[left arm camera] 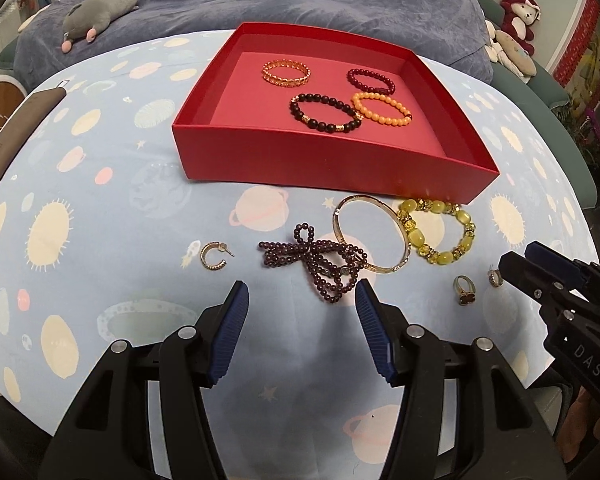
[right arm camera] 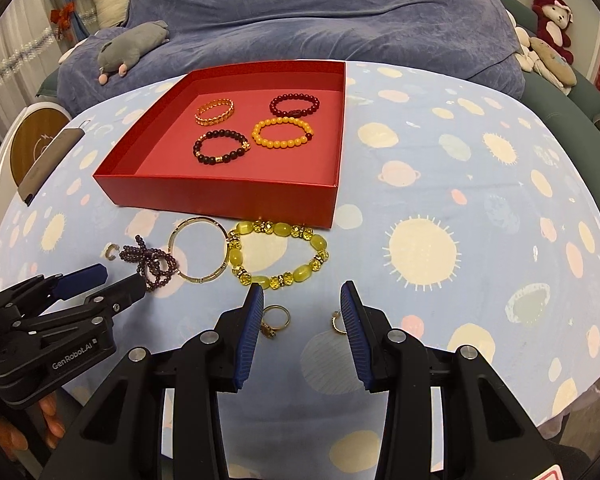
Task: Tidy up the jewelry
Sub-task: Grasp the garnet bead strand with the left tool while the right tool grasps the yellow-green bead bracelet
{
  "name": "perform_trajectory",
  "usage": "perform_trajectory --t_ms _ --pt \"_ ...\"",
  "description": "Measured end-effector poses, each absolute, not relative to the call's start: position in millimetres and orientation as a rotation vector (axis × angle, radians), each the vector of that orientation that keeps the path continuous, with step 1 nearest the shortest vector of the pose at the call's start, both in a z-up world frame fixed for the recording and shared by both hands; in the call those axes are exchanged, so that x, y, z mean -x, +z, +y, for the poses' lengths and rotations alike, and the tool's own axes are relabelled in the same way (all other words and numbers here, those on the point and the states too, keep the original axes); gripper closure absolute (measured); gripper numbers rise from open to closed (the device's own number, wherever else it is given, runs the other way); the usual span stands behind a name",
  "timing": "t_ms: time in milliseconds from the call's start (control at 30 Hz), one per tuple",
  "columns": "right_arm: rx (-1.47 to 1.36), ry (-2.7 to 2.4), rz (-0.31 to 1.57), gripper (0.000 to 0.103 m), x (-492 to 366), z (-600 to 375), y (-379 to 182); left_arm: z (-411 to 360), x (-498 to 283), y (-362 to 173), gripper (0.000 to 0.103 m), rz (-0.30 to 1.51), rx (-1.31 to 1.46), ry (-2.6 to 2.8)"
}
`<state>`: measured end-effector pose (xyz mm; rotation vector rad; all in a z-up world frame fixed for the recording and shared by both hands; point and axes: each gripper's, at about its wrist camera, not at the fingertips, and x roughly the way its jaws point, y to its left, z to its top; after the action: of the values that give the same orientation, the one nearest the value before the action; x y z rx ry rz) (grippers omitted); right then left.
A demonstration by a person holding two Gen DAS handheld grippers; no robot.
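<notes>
Both tongs gape empty: left gripper [left arm camera: 302, 300] aimed at the purple bead strand [left arm camera: 314, 258] just ahead, right gripper [right arm camera: 302, 304] straddling the ring [right arm camera: 276, 320], red tray [right arm camera: 228, 200] beyond, likely next picks.

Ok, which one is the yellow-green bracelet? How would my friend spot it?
Find the red box. Just in front of its near right corner, on the space-print cloth, lies the yellow-green bracelet, beside a plain gold bangle. Only it has chunky, glassy yellow-green beads.
</notes>
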<state>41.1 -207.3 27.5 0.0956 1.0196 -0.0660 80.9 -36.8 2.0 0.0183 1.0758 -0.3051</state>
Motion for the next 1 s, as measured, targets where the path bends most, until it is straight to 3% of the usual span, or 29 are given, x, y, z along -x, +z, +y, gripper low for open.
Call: perform_trajectory --t_ms 233,400,500,1000 --pt "-0.117 -0.075 1.030 0.063 -46 -210 20 -38 -87 -7 0.065 1.077 -0.034 -0.306" --pt "-0.142 -0.082 1.039 0.063 -53 -214 16 -28 -93 -7 0.092 1.087 -0.011 -0.326" --pt "-0.152 -0.083 1.040 0.063 -59 -215 14 -23 -94 -7 0.100 1.094 -0.006 -0.329" --pt "-0.147 -0.086 1.024 0.066 -106 -215 13 -20 -95 -7 0.100 1.097 0.016 -0.333"
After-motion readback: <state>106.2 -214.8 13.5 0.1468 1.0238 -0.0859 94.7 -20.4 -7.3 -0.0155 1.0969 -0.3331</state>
